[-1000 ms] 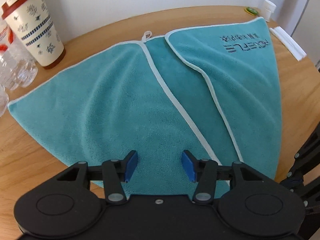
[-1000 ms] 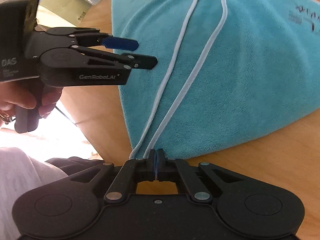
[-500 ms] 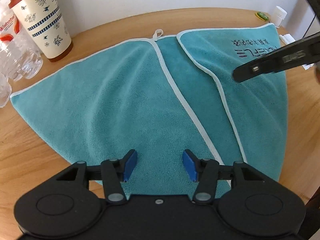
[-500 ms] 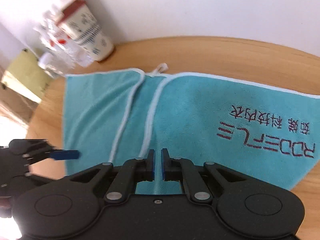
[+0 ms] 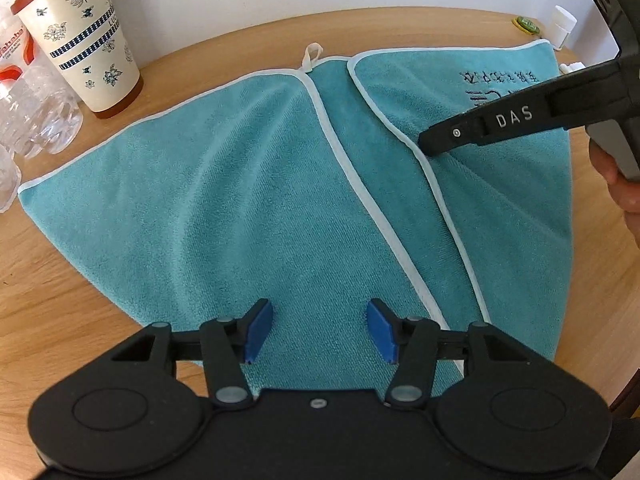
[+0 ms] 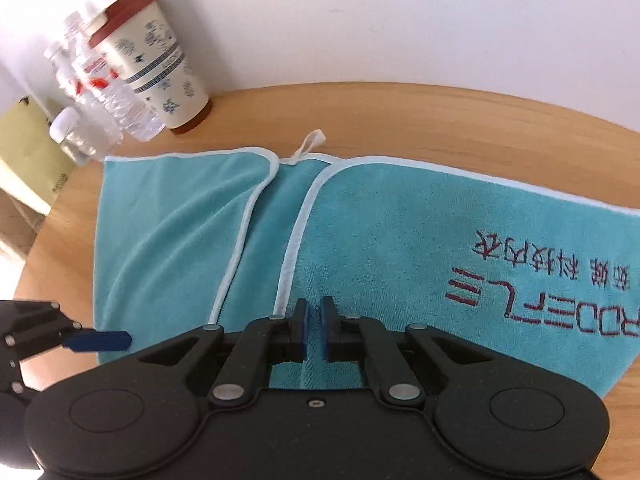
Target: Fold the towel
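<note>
The teal towel (image 5: 248, 208) is lying spread on the round wooden table (image 5: 60, 320), with both side flaps folded in so their white-trimmed edges are running side by side down the middle, a strip of the lower layer showing between them. A small white loop (image 6: 310, 145) is sticking out at the far edge. Dark red lettering (image 6: 560, 300) is showing on the right flap.

The left gripper (image 5: 319, 330) is hovering over the near edge of the towel, its blue pads set wide apart and holding nothing. The right gripper (image 6: 314, 334) is hanging over the right flap just beside its trimmed edge, its jaws nearly closed with only a thin gap between the pads, nothing caught in them.

A patterned cup (image 6: 158, 64) with a red lid and clear bottles (image 6: 96, 92) are standing at the table's far left.
</note>
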Tool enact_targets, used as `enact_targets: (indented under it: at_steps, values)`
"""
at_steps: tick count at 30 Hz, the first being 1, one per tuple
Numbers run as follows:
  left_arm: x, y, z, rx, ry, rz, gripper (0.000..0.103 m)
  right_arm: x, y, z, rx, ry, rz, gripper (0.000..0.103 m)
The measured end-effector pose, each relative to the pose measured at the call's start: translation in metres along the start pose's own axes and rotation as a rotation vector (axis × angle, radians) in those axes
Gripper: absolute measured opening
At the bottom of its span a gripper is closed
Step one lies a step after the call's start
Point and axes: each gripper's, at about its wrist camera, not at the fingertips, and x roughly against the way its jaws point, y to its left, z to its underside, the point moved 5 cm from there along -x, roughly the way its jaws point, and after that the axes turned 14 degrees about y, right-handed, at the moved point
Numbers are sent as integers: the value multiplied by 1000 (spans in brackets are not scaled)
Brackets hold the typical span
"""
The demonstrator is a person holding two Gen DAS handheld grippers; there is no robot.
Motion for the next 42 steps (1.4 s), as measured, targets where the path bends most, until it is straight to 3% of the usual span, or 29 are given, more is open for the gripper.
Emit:
enact_targets:
  at_steps: [3, 4, 5, 7, 12, 15, 19, 23, 27, 42]
  values:
    - [0, 0, 0, 3, 7, -2, 55, 6, -5, 4, -24, 0, 8, 8]
    - [1, 1, 0, 5, 9, -2, 55, 15, -9, 7, -47, -28, 13, 17]
    - [1, 1, -1, 11, 14, -2, 55, 22, -13, 11, -61, -50, 17, 33]
    - [1, 1, -1, 15, 18, -4, 55, 40, -26, 22, -96, -102, 47, 44]
    - [6, -2, -2, 11, 36, -2, 55, 78, -97, 50, -296, -182, 112, 44]
    - [20, -14, -3, -27, 8, 0, 55, 96, -144, 64, -421, -209, 126, 44]
    - [41, -41, -2, -100, -39, 32, 58, 110, -189, 68, -492, -225, 165, 44]
    - [47, -73, 6, -200, -62, 87, 61, 112, -215, 53, -489, -215, 190, 47]
    - [36, -101, 16, -253, -14, 73, 61, 111, -232, 38, -477, -207, 172, 47]
    - [19, -136, 45, -210, 89, 6, 61, 94, -258, 12, -423, -177, 86, 47]
